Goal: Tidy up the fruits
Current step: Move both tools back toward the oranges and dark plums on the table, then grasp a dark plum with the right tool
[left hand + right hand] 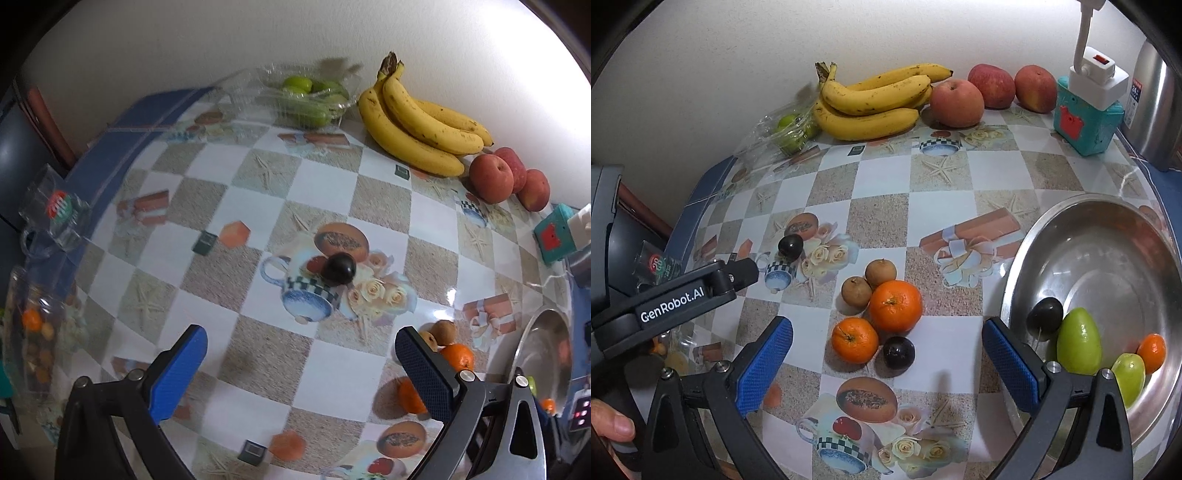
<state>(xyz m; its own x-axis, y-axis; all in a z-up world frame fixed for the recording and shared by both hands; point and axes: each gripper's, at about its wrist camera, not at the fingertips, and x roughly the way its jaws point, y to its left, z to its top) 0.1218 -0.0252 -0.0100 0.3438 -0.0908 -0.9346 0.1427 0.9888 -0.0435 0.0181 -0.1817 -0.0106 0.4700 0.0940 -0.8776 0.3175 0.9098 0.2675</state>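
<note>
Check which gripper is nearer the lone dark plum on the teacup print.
Left. The left gripper faces the plum straight ahead; the right gripper sits back by the oranges, plum far off left.

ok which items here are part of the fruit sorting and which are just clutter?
Job:
- steel bowl, already holding some fruit
- two oranges
- two brown fruits
- dark plums, one more by the printed cup
- bananas
- apples
- green fruits in plastic tray

Lying about:
- teal toy box
- glass mug
- jar
</note>
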